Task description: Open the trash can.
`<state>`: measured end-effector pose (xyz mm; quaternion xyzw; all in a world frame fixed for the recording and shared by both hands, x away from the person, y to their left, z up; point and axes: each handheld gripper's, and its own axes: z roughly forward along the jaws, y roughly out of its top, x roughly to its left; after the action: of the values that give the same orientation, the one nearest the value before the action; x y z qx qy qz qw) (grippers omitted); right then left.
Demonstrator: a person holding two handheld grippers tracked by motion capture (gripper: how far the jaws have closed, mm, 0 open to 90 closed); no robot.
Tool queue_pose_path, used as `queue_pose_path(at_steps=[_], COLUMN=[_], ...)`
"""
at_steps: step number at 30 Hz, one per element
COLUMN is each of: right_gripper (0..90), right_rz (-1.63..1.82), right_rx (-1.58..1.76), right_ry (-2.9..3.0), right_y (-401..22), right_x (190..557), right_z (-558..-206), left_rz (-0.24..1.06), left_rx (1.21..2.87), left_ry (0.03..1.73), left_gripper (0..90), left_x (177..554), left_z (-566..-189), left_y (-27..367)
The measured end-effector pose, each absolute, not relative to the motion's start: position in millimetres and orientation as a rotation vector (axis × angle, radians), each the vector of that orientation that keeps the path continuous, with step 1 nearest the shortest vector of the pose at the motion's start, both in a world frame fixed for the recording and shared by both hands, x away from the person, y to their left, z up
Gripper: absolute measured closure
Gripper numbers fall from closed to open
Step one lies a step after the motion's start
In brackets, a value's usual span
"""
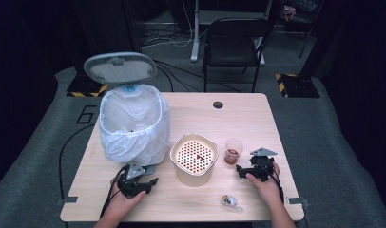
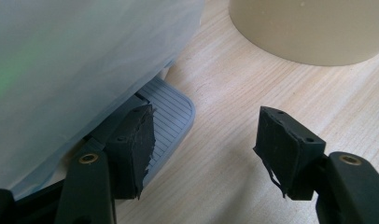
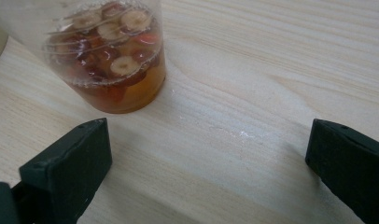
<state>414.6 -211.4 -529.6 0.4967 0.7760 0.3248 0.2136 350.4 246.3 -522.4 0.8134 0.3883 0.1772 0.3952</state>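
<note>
Both my grippers, left and right, gape empty; the fruit-tea cup stands full, strainer bowl nearly bare — little seems done.

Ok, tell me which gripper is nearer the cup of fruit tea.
Right. The right gripper sits just beside the cup, jaws open toward it; the left gripper is across the strainer bowl, by the bin's pedal.

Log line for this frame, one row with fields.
left gripper: open, by bin pedal | right gripper: open, near cup | strainer bowl: centre | bin: lid up
</note>
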Motion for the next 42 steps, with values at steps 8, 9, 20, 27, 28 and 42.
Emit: queue_pose_path(at_steps=[8,9,20,27,28,42], right_gripper=[0.0,0.0,10.6,31.9,32.4,34.0], right_rz=[0.908,0.912,0.914,0.920,0.923,0.925], right_rx=[1.391,1.401,1.410,1.435,1.429,1.338], right_ry=[2.146,2.143,2.128,2.151,2.165,2.251], right_y=[-210.4,-209.7,-206.8,-209.2,-208.8,-197.6], right_x=[414.2,413.8,409.0,404.6,402.6,371.5], right_z=[-529.6,-529.6,-526.9,-518.8,-517.4,-486.1], left_rz=[0.538,0.504,0.494,0.543,0.541,0.541], left_rx=[2.122,2.081,2.086,2.117,2.122,2.129], left_ry=[0.875,0.927,0.922,0.881,0.881,0.883], left_gripper=[37.2,37.2,37.2,37.2,37.2,37.1], left_x=[351.6,349.1,348.9,350.3,350.3,349.7], left_z=[-522.4,-524.2,-523.6,-523.0,-522.6,-522.4], left_y=[250.6,248.7,249.3,249.5,249.5,248.5])
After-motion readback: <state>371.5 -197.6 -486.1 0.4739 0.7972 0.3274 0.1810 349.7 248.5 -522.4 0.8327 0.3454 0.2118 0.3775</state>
